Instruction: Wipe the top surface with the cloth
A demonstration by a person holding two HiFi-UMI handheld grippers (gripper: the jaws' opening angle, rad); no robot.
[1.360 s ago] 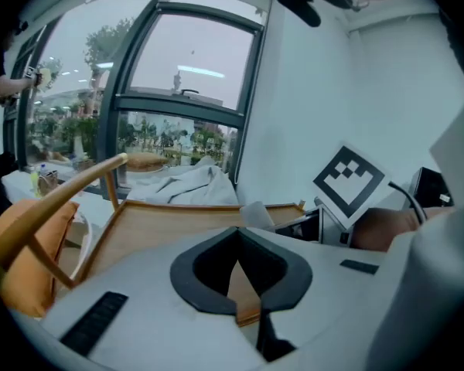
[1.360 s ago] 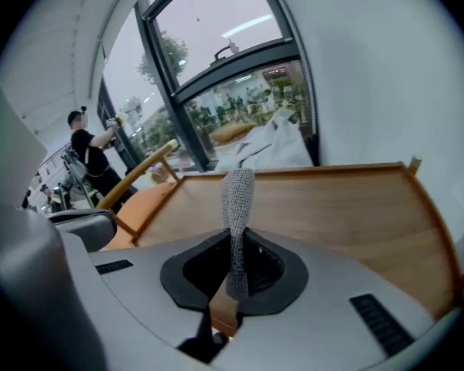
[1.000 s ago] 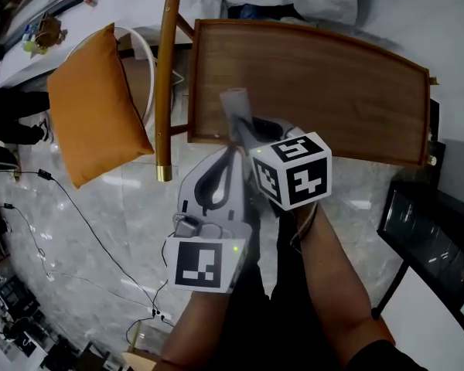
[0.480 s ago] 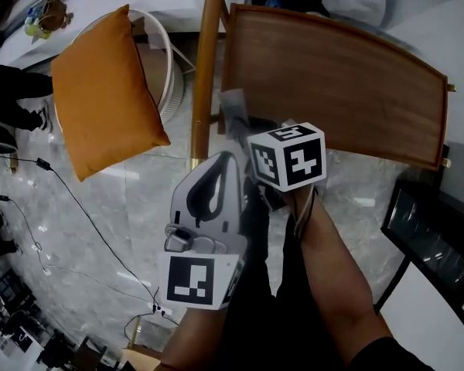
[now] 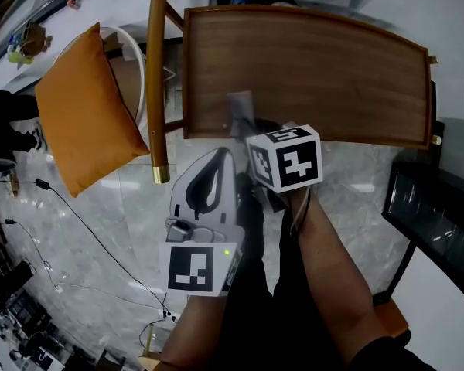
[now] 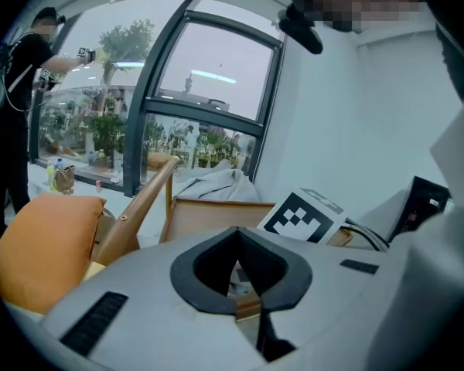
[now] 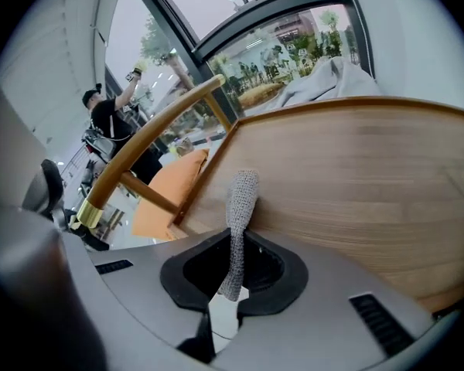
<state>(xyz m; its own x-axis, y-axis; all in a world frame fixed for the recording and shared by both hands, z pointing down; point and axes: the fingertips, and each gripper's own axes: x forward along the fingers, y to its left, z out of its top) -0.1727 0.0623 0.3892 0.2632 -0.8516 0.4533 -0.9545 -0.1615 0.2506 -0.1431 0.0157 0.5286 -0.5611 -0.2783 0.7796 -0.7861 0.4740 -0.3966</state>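
In the head view, the wooden tabletop (image 5: 325, 68) is stretching across the far side above a pale marble floor (image 5: 100, 230), and an orange cushion (image 5: 81, 122) is leaning on a chair to its left. The right gripper (image 5: 243, 130) is holding the grey cloth (image 5: 240, 107) over the tabletop's near left edge. The left gripper (image 5: 224, 157) is hovering just nearer, off the table.

In the left gripper view, its jaws are pressing together on nothing. Tall windows (image 6: 209, 83) are filling the far wall, with a person (image 6: 15, 107) standing at the left.

In the right gripper view, the jaws are pinching the cloth, which is rising upright in front of the wood.
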